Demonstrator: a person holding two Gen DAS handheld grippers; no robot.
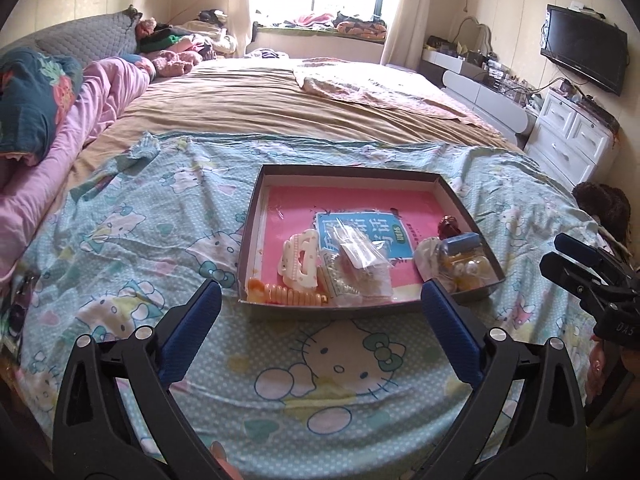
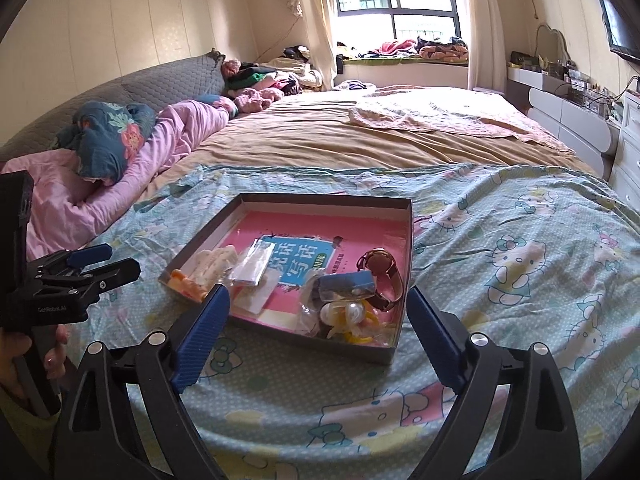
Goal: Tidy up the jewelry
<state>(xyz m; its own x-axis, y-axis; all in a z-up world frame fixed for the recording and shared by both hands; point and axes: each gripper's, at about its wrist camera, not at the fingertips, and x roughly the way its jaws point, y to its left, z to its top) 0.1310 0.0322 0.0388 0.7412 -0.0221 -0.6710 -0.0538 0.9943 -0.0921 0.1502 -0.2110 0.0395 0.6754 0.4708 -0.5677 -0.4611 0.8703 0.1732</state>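
Note:
A shallow dark box lies on the Hello Kitty sheet, with a pink book in its bottom. In it lie a white hair claw, an orange clip, clear plastic bags, a bag of pearl and yellow pieces with a blue card and a rose-gold watch. My left gripper is open and empty just before the box's near edge. My right gripper is open and empty, its jaws either side of the box's near corner.
The Hello Kitty sheet covers the bed's near end. A pink quilt lies at left. White drawers and a wall TV are at right. Each gripper shows at the edge of the other's view.

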